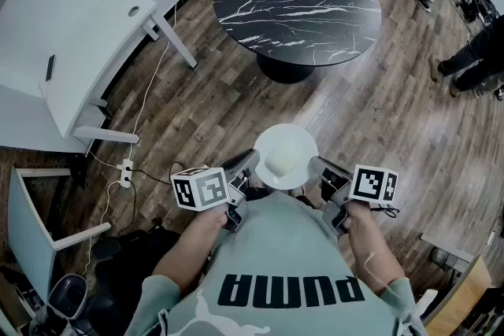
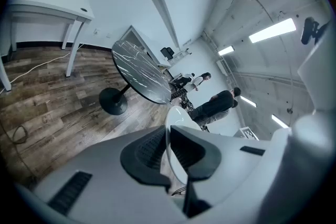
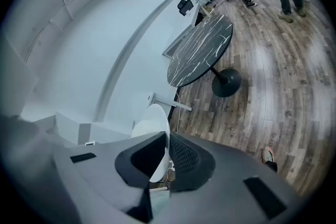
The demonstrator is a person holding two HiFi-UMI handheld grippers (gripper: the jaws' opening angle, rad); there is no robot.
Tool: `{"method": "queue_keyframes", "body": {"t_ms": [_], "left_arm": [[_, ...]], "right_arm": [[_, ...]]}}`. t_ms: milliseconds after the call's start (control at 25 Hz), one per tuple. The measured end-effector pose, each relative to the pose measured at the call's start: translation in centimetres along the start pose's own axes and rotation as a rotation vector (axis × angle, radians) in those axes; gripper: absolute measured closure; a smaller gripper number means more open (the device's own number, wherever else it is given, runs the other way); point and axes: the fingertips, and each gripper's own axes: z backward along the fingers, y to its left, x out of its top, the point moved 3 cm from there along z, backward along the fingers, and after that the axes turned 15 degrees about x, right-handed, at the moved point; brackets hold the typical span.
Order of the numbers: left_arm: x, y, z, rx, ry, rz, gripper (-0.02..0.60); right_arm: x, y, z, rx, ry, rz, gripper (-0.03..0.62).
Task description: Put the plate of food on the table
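Head view: carrying stage. Left hand-held gripper (image 1: 241, 168) clenched on left rim of plate (image 1: 285, 147), right hand-held gripper (image 1: 318, 167) on right rim; pale food (image 1: 277, 164) aboard, aloft over floor (image 1: 236, 94), well short of far dark counter (image 1: 296, 0). Next: step forward, keep level, lower. Gripper views: rim pinched edge-on, food hidden.

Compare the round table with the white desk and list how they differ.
The round table is black with white veins; the desk is plain white. The round table stands on one central pedestal; the desk has slanted legs. The round table lies ahead of the plate; the desk sits off to the left. Both stand on the wood floor.
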Motion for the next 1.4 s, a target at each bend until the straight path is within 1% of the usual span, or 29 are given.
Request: {"method": "queue_keyframes", "body": {"t_ms": [360,560,920,1120,1400], "left_arm": [[2.1,1.9,0.8,-0.029,0.007,0.004,0.548],[2.9,3.4,1.1,-0.037,0.015,0.02,0.548],[5.1,6.3,2.3,-0.033,0.003,0.036,0.549],[5.7,6.2,1.9,-0.041,-0.005,0.063,0.549],[7.8,5.6,-0.4,-0.021,-0.006,0.063,0.551]], "right_arm": [[-0.2,0.6,-2.8,-0.023,-0.015,-0.012,0.565],[-0.5,0.9,-4.5,-0.031,-0.017,-0.018,0.565],[-0.6,1.8,-8.3,-0.027,-0.012,-0.012,0.565],[0.6,2.0,-8.6,-0.033,0.002,-0.005,0.565],[3.4,0.4,-9.4,-0.017,0.012,-0.029,0.565]]}}
